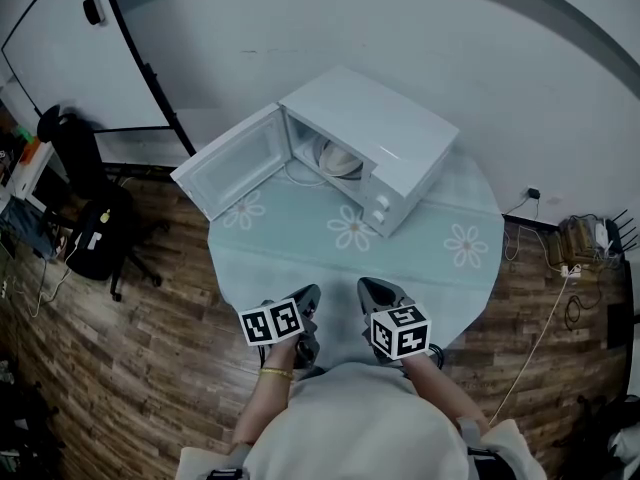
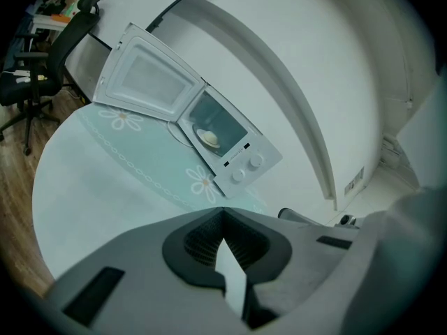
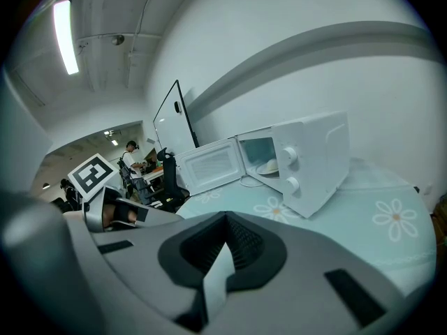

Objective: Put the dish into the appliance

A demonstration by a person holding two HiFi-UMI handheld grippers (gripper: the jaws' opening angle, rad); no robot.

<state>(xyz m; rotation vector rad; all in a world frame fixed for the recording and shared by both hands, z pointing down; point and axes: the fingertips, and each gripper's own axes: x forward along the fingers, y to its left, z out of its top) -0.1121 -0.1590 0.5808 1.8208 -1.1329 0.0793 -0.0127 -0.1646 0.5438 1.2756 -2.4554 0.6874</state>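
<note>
The dish (image 1: 338, 158) already sits inside the microwave (image 1: 390, 128), well ahead of the left gripper (image 1: 308, 296) and the right gripper (image 1: 374, 290), both closed and empty, while the open door (image 1: 232, 163) stands ahead-left, nearer the left gripper.

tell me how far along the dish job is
Done: the dish sits inside the microwave. In hand: nothing. The left gripper and right gripper are both shut and empty, over the near edge of the table. Left: the door stands wide open, so closing it may be the only remaining step, if that is wanted.
</note>
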